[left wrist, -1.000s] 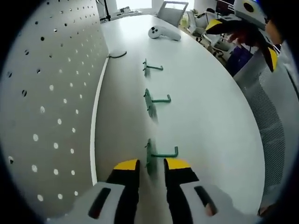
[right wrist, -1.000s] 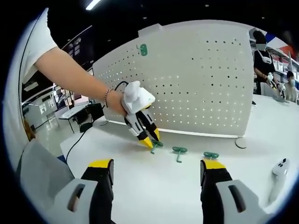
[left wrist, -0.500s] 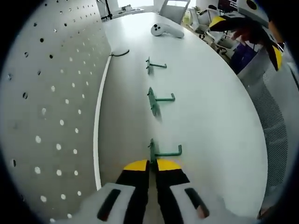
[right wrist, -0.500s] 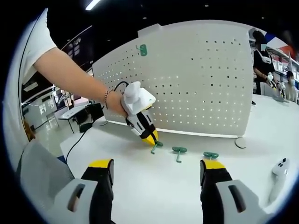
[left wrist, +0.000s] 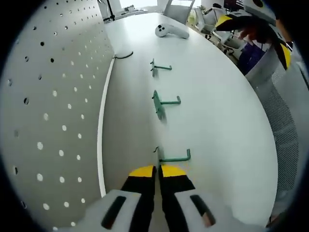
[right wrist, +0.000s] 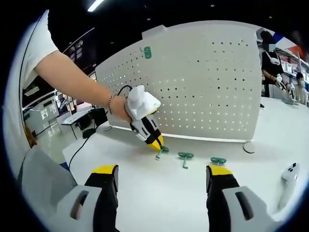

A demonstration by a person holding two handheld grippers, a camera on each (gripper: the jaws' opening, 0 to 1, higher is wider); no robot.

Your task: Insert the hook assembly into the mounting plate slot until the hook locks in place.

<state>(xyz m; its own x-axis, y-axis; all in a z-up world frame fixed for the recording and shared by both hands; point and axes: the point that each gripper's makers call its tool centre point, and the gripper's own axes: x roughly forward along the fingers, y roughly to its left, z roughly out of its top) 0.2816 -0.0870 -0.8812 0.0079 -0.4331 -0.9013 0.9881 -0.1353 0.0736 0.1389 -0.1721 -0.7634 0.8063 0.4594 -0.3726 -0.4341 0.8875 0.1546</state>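
Three green hooks lie in a row on the white table [left wrist: 217,116] beside the white pegboard [left wrist: 48,96]. My left gripper [left wrist: 158,168] is shut on the base plate of the nearest hook [left wrist: 175,157], whose prong points right. The middle hook [left wrist: 161,101] and far hook [left wrist: 157,66] lie free. In the right gripper view, the left gripper [right wrist: 155,143] pinches that hook [right wrist: 160,152] at the table, in front of the pegboard [right wrist: 203,82]. My right gripper [right wrist: 161,181] hangs open above the table, holding nothing.
One green hook [right wrist: 146,51] is mounted high on the pegboard. A white controller [left wrist: 170,30] lies at the table's far end. A black cable [left wrist: 121,56] runs by the pegboard's base. People stand at the far right [right wrist: 270,53]. A mesh chair [left wrist: 285,121] borders the table.
My left gripper's jaws, open around the nearest hook's plate a second ago, have shut on it. The hook has turned slightly in the grip. The right gripper has not moved.
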